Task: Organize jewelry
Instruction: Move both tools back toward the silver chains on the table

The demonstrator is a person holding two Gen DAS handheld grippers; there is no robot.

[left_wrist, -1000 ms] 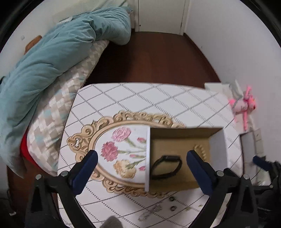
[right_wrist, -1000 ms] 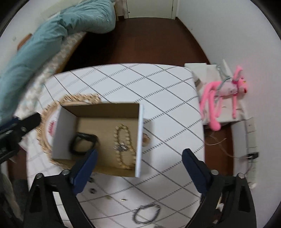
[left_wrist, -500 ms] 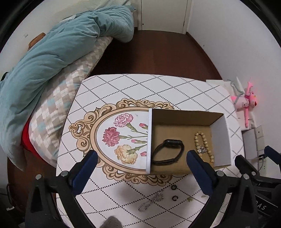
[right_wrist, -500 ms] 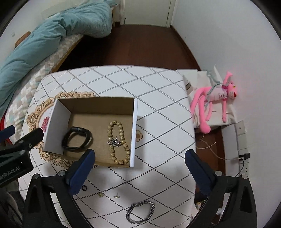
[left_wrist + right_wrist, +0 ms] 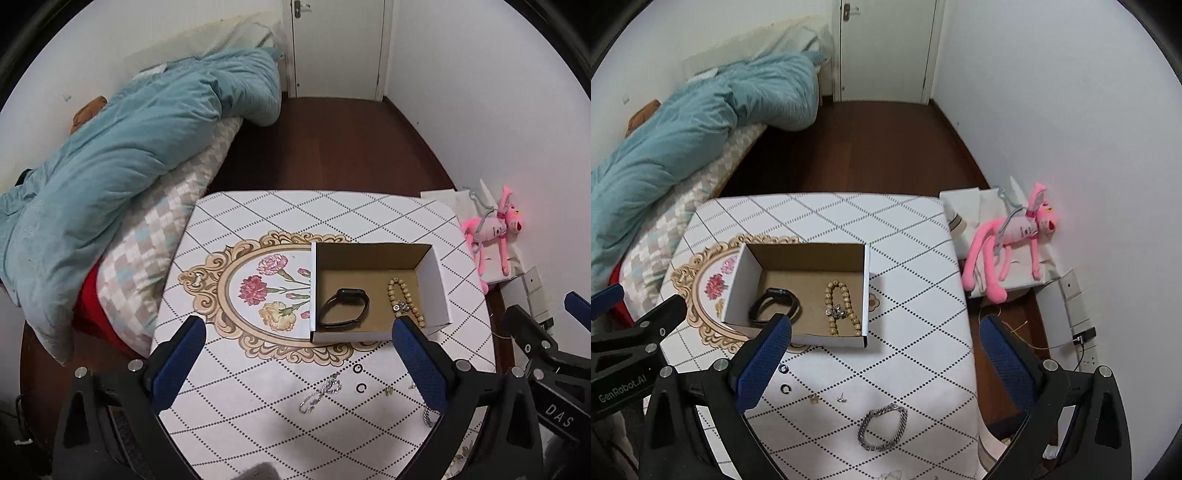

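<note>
The surface [image 5: 916, 236], white with a diamond grid and an ornate floral oval, carries an open box [image 5: 866, 291] ahead of the right tool, two rings [image 5: 784, 378] and studs nearer, and a chain [image 5: 883, 432] between its fingers.

Small pieces unresolved
Studs [image 5: 827, 398] beside the silver chain bracelet [image 5: 883, 427] are too small; a chain [image 5: 427, 417] at 5 o'clock is hidden by fingers [image 5: 419, 363].
</note>
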